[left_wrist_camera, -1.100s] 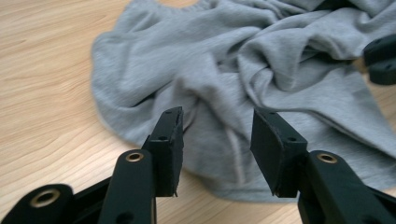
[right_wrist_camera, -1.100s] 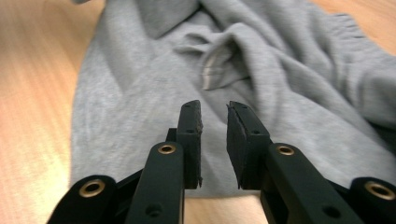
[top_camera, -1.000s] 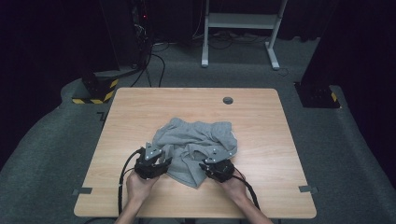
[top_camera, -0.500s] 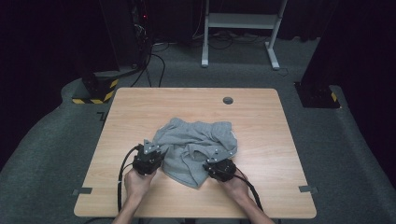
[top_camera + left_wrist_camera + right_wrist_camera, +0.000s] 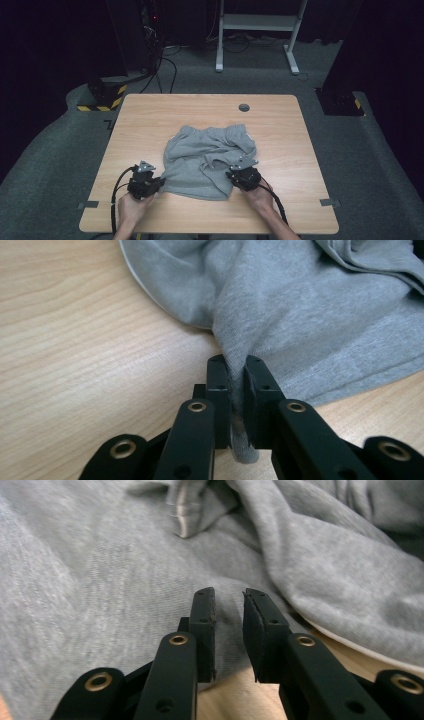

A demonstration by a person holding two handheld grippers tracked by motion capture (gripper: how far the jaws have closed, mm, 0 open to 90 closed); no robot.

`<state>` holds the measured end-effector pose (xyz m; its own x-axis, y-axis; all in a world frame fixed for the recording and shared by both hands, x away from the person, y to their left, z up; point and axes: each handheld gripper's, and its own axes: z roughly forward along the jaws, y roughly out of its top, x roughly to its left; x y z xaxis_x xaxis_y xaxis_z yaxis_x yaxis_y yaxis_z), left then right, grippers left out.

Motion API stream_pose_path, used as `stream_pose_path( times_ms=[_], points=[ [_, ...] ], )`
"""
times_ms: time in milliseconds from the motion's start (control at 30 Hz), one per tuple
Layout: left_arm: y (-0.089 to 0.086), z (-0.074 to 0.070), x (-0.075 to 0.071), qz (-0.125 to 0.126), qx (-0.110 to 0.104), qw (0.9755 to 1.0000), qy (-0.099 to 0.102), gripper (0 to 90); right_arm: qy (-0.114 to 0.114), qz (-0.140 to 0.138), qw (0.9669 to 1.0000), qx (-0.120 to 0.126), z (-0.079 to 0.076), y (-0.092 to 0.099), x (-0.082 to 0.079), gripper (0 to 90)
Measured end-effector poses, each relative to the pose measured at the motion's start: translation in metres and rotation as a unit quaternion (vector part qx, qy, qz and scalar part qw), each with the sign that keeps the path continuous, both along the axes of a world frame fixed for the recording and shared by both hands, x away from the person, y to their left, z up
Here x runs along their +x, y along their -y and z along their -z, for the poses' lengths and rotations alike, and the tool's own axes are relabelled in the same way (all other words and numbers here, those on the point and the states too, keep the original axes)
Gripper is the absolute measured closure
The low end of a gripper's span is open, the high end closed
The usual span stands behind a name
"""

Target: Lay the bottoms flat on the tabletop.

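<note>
I see grey garment (image 5: 207,160) crumpled mid-surface (image 5: 280,130) | left gripper (image 5: 236,390) clamps its near-left edge | right gripper (image 5: 227,630) slightly parted over cloth, gripping nothing | risk: one-sided pull bunches fabric, thin pinch slips.

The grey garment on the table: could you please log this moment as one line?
grey garment: crumpled on table | left gripper: shut on its edge | right gripper: open over cloth

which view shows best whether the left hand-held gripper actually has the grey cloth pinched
The left gripper view: its jaws stand closed on a fold of the grey cloth, fabric squeezed between them. The high view shows the left hand-held gripper at the cloth's edge, too small to judge. The right gripper view shows cloth and its own parted jaws.
</note>
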<state>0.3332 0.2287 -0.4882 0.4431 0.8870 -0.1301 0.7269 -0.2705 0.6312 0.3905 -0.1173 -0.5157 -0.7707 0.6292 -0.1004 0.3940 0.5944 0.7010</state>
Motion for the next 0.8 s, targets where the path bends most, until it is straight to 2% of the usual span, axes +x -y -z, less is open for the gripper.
stream_pose_path(
  times_ms=[100,133,167,233,300,367,533,633,800],
  points=[
    [0.000,0.001,0.001,0.008,-0.008,0.9999,-0.002,79.3,0.005,-0.008,1.0000,0.000,-0.001,-0.003,-0.004,75.5],
    [0.000,-0.001,0.001,0.008,-0.013,0.9999,0.004,70.6,0.006,-0.016,0.9999,0.003,-0.004,-0.005,-0.008,75.5],
    [0.000,-0.001,0.001,0.008,-0.013,0.9999,0.004,66.3,0.008,-0.020,0.9997,0.007,-0.006,-0.006,-0.009,75.5],
    [0.000,-0.006,0.002,-0.005,-0.012,0.9997,0.021,60.3,0.007,-0.026,0.9995,0.016,-0.009,-0.010,-0.011,75.4],
    [0.000,-0.007,0.002,-0.009,-0.011,0.9995,0.029,56.0,0.006,-0.029,0.9994,0.019,-0.010,-0.012,-0.011,75.3],
    [-0.003,-0.012,0.005,-0.019,-0.015,0.9988,0.043,54.2,0.006,-0.039,0.9989,0.024,-0.011,-0.020,-0.012,74.6],
    [-0.007,-0.016,0.015,-0.037,-0.015,0.9976,0.057,53.5,0.003,-0.053,0.9982,0.027,-0.011,-0.033,-0.016,73.2],
    [-0.008,-0.014,0.026,-0.047,-0.007,0.9972,0.058,53.5,0.001,-0.066,0.9974,0.028,-0.010,-0.042,-0.018,70.8],
    [-0.004,0.000,0.048,-0.063,0.012,0.9970,0.042,53.2,-0.007,-0.068,0.9973,0.025,-0.006,-0.047,-0.019,64.0]
  ],
)
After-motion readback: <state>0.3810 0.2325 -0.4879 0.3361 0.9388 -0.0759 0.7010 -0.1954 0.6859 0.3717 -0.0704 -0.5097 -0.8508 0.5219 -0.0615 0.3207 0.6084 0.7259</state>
